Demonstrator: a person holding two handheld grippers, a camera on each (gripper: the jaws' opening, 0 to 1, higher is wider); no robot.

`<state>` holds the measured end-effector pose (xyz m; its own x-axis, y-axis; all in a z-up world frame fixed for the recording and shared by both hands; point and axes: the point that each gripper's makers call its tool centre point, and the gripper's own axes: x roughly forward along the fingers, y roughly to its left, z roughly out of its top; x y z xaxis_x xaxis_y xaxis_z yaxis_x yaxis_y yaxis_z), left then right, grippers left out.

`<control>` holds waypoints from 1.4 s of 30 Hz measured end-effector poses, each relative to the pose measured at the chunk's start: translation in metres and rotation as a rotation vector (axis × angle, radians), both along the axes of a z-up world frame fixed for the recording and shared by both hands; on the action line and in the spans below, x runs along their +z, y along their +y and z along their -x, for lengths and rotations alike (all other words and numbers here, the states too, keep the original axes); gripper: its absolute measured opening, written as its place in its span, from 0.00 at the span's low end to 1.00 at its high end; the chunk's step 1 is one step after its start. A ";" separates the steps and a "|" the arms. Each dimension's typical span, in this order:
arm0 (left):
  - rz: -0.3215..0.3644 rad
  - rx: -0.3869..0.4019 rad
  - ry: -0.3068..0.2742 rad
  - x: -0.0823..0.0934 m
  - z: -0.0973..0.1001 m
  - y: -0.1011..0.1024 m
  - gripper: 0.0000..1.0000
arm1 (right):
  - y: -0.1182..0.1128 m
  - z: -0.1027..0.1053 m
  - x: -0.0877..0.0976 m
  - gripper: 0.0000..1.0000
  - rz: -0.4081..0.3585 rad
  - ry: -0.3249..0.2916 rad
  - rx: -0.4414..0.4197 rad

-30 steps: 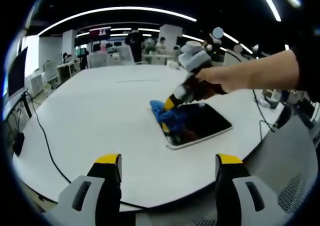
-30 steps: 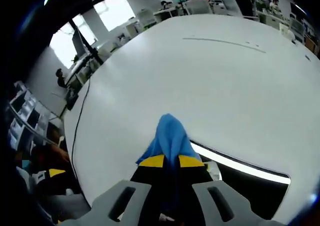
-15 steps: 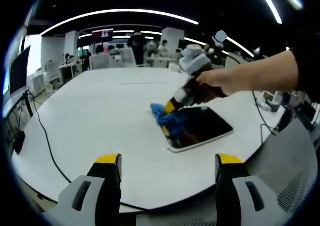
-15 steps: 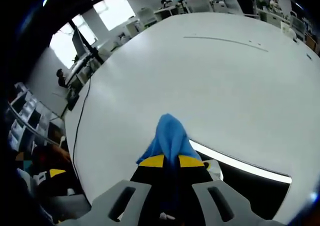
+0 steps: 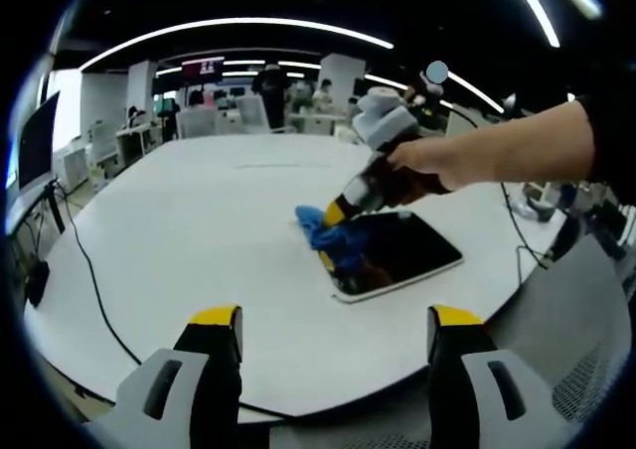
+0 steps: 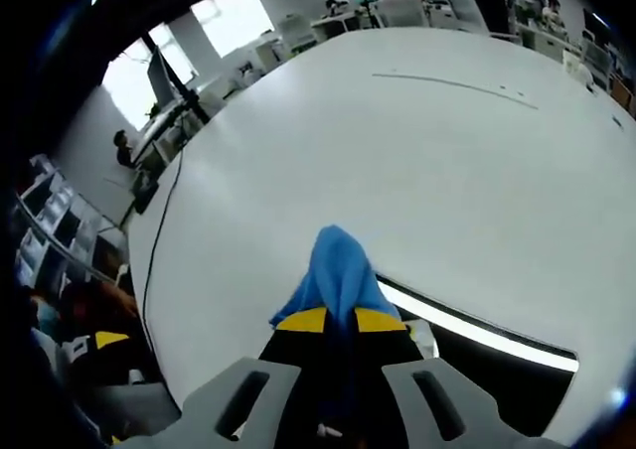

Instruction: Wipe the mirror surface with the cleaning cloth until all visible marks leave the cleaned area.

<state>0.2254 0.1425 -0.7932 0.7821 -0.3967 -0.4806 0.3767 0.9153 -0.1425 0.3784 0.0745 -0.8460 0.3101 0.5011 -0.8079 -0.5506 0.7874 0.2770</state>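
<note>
A dark rectangular mirror point(image 5: 397, 253) with a white rim lies flat on the white table point(image 5: 189, 230). A blue cleaning cloth point(image 5: 320, 230) rests on the mirror's left end, and my right gripper point(image 5: 336, 211) is shut on it, held by a person's hand point(image 5: 437, 161). In the right gripper view the cloth point(image 6: 336, 270) bulges out between the shut yellow-tipped jaws of my right gripper point(image 6: 340, 320), with the mirror's edge point(image 6: 477, 330) just to the right. My left gripper point(image 5: 326, 320) stands open above the table's near edge, well short of the mirror, with nothing in it.
A black cable point(image 5: 89, 280) runs across the table's left side. A grey mesh chair point(image 5: 586, 340) stands at the right. Desks, monitors and people fill the office behind the table.
The right gripper and the cloth shifted slightly back and forth at the mirror's left end. The left gripper has stayed put.
</note>
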 end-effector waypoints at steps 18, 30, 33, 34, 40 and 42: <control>0.003 -0.002 -0.016 0.003 0.000 -0.001 0.77 | 0.004 0.006 0.000 0.03 0.028 -0.010 0.044; 0.005 -0.006 -0.011 0.001 -0.002 -0.001 0.76 | 0.007 0.014 0.000 0.03 0.025 0.009 0.068; 0.003 -0.003 -0.013 0.001 -0.002 0.000 0.76 | 0.008 0.017 0.000 0.03 0.030 0.013 0.082; 0.004 -0.002 -0.013 0.001 -0.002 0.000 0.76 | 0.008 0.018 0.000 0.03 0.031 0.013 0.085; 0.003 0.002 -0.012 0.001 -0.003 0.001 0.76 | 0.008 0.024 0.000 0.03 0.036 0.015 0.111; 0.003 -0.001 -0.009 0.001 -0.002 0.001 0.76 | 0.008 0.026 0.000 0.03 0.034 0.013 0.113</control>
